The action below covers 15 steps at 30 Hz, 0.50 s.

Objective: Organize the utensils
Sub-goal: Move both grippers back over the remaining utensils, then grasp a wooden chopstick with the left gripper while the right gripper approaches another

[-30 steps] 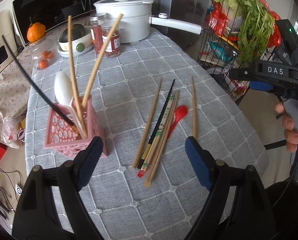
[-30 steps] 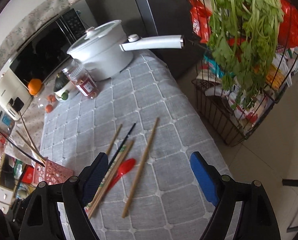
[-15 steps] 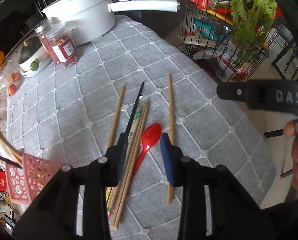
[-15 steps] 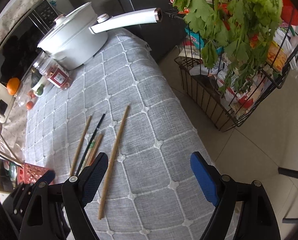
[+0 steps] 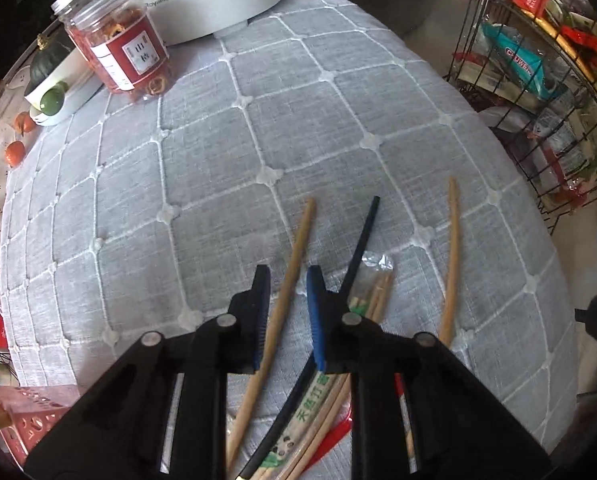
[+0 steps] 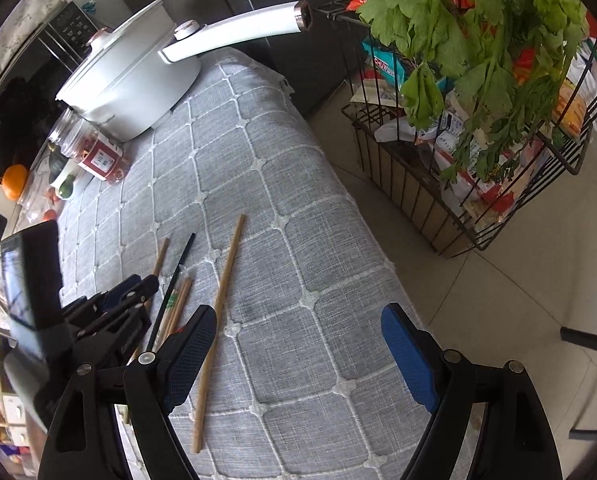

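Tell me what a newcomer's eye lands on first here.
The left gripper, jaws closing around a wooden chopstick on the grey quilted tablecloth, beside a black chopstick. Behind stand a white pot and a red-labelled jar; leafy greens overhang a wire basket off the table's edge.

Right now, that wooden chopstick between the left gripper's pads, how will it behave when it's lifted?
The wooden chopstick looks thin, so probably light and stiff. The left gripper, jaws closing, sits toward one end; it may tilt. Round-looking, it might roll on the tablecloth.
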### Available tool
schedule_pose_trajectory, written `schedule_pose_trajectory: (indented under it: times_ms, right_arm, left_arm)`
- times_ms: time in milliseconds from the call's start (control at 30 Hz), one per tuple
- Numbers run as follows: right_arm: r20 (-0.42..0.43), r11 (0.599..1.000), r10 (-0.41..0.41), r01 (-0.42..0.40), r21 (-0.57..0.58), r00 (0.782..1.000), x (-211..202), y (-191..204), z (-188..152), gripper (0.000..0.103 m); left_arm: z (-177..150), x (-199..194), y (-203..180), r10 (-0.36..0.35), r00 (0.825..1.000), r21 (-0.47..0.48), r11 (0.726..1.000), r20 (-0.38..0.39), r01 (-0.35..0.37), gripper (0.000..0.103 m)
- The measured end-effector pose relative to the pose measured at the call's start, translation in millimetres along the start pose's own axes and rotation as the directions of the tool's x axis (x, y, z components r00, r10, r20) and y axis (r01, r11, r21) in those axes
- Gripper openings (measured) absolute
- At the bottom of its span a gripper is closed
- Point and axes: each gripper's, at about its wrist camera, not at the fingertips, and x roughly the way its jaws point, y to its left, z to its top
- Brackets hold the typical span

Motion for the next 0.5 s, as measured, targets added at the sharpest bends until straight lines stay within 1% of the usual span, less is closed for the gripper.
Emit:
schedule_pose_trajectory:
  times_ms: [33,133,167,200,267,333,433,500]
  right_arm:
    - [-0.002,1.000,-0.001,0.001,0.000,1.000,0,0,0,0.085]
    - [-0.003,1.000,-0.002,0.002,-0.009,1.000,1,1,0,0.085]
    - [-0.002,1.000,-0.002,0.002,-0.013,1.000,1,2,0,0.085]
    - [-0.002,1.000,-0.001,0.001,-0.016,1.000,1,3,0,0.085]
    - [-0.004,1.000,-0.001,0.001,-0.017,1.000,3,3,0,0.085]
    - [-0.010,1.000,0.001,-0.001,-0.014,1.000,5,3,0,0.085]
    - [-0.019,1.000,0.000,0.000,-0.005,1.000,8,2,-1,0.085]
    - [-0.025,1.000,-0.009,0.009,-0.006,1.000,11,2,-2,0.085]
  left_arm:
    - [1,2,1,-0.002,1.000,-0.005,1.000,0.013,0.002,0.020]
    - [4,3,1,-0.005,1.000,-0.016,1.000,0.012,0.005,0.019]
    - [4,3,1,-0.020,1.000,-0.019,1.000,0.008,0.020,0.011]
    - [5,3,1,-0.028,1.000,-0.019,0.999,0.006,0.028,0.010]
    - [2,-2,-2,-0.007,1.000,0.006,1.000,0.017,0.007,0.010]
    - [-4,-15,-6,0.001,0.998,0.039,0.999,0.067,-0.004,0.010]
    - [-21,-46,-10,-0.035,0.990,0.069,0.997,0.136,0.025,0.010]
    - [-35,-72,-10,-0.053,0.981,0.098,0.995,0.188,0.035,0.009]
